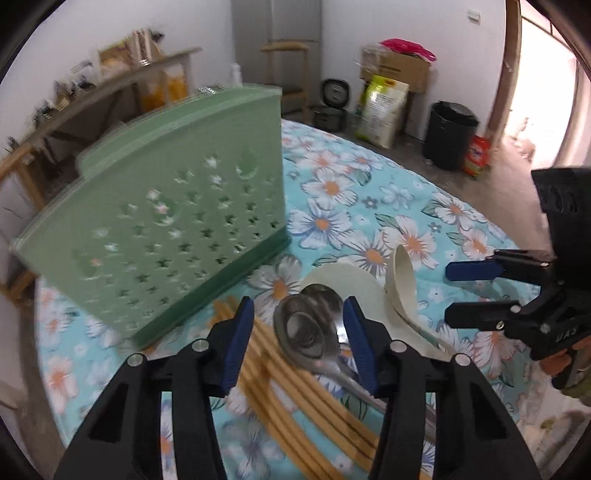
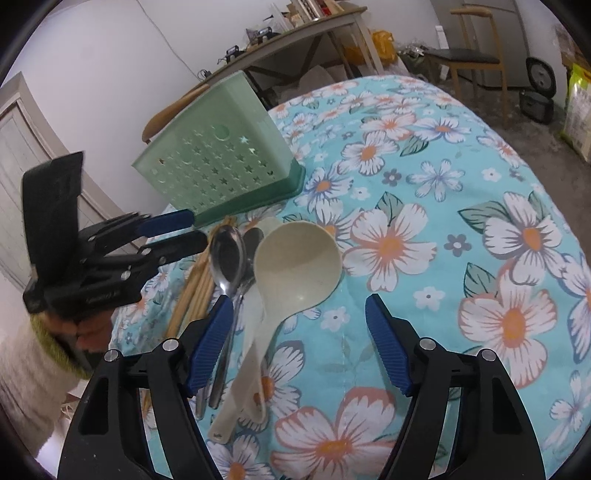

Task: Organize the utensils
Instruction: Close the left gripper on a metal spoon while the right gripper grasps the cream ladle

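A green perforated utensil holder (image 1: pixel 173 206) stands on the floral tablecloth, also in the right wrist view (image 2: pixel 218 155). In front of it lie wooden chopsticks (image 1: pixel 295 387), two metal spoons (image 1: pixel 314 325) and two cream plastic ladles (image 1: pixel 402 280). My left gripper (image 1: pixel 301 343) is open, low over the metal spoons, its fingers to either side of a bowl. My right gripper (image 2: pixel 299 343) is open above the ladle (image 2: pixel 295 266) handles, holding nothing. The spoons (image 2: pixel 229 254) and chopsticks (image 2: pixel 195 291) lie left of the ladles.
The floral tablecloth (image 2: pixel 461 184) stretches to the right. Beyond the table are a black bin (image 1: pixel 448 133), sacks and boxes (image 1: pixel 384 107), a wooden chair (image 2: pixel 476 59) and a cluttered side table (image 2: pixel 295 33).
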Tool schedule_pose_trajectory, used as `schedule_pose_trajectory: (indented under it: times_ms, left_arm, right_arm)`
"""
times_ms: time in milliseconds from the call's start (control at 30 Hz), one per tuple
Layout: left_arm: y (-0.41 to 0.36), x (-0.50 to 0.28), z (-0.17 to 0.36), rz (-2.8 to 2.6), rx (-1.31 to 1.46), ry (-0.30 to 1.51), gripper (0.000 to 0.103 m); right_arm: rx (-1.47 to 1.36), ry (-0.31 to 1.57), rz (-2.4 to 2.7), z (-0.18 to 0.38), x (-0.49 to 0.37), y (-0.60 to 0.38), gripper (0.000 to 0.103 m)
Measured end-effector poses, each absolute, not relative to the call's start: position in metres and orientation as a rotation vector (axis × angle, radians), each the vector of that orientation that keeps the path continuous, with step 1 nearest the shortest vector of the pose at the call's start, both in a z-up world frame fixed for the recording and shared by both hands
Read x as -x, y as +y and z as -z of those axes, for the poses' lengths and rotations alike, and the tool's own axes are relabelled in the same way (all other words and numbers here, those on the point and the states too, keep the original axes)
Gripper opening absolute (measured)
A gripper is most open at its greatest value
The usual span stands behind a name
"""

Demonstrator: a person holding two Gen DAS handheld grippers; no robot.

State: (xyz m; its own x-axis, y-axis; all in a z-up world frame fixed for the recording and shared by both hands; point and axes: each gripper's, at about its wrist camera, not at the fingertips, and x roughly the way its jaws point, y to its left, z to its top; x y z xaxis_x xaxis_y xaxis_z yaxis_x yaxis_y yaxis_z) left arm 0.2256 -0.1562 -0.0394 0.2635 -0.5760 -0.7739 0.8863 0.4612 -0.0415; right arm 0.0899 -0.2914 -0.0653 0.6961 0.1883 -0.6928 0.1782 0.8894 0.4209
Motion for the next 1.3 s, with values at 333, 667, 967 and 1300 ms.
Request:
schedule_pose_trajectory:
  times_ms: [333,667,967,1300]
  left_arm:
    - [-0.161,-0.263,0.061,1.139,-0.302,1.003,0.039]
    - [-0.160,-0.259,0.062,1.118,-0.305,1.003,0.012]
    - [-0.147,-0.252,0.049,1.137,-0.222,0.992,0.002]
    - [-0.123,-0.236,0.019,1.170,-0.135,0.925,0.002]
  right_arm:
    - [-0.509,0.830,-0.008,0.076,-0.100,-0.296,0.067]
    - [-0.518,0.840,-0.001,0.071,-0.107,-0.303,0.059]
    - [-0.528,0.870,-0.032,0.058,-0.115,-0.317,0.047]
    - [-0.495,0.913,-0.123,0.059,-0.137,-0.333,0.037]
